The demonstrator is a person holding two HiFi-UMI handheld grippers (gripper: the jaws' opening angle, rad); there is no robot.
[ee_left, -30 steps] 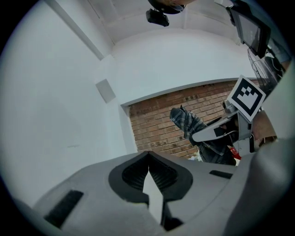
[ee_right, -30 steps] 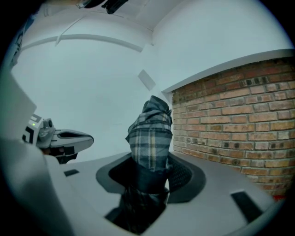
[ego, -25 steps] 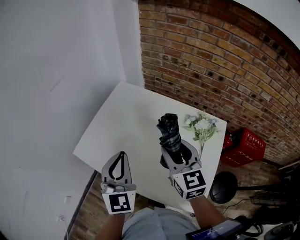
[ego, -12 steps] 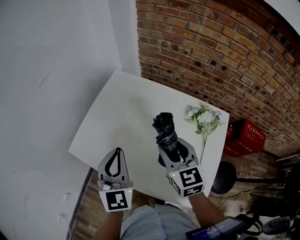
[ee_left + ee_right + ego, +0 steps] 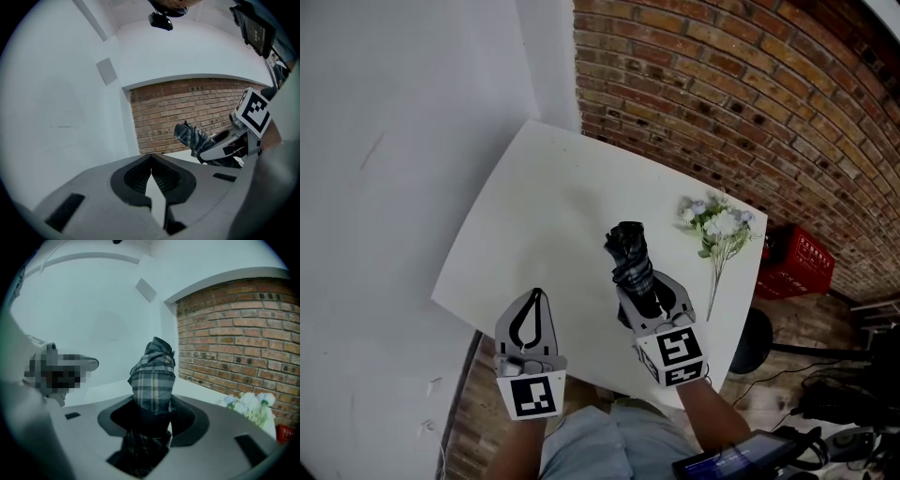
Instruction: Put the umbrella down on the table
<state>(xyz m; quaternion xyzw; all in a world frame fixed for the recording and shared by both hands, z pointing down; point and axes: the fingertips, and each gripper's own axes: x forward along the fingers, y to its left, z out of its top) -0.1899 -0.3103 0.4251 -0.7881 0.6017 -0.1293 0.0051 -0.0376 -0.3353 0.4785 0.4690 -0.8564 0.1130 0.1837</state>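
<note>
The right gripper (image 5: 649,298) has its jaws clamped on a folded plaid umbrella (image 5: 630,255). It grips the lower part, so the bundled fabric sticks out past the jaws toward the far side. The umbrella is over the near right part of the white counter (image 5: 544,216) (whether it touches the surface cannot be told). The left gripper (image 5: 540,298) is at the counter's near edge, left of the umbrella, its jaws pressed together with nothing between them. A bunch of pale flowers (image 5: 719,225) lies at the counter's right edge, near the brick wall (image 5: 722,94).
</note>
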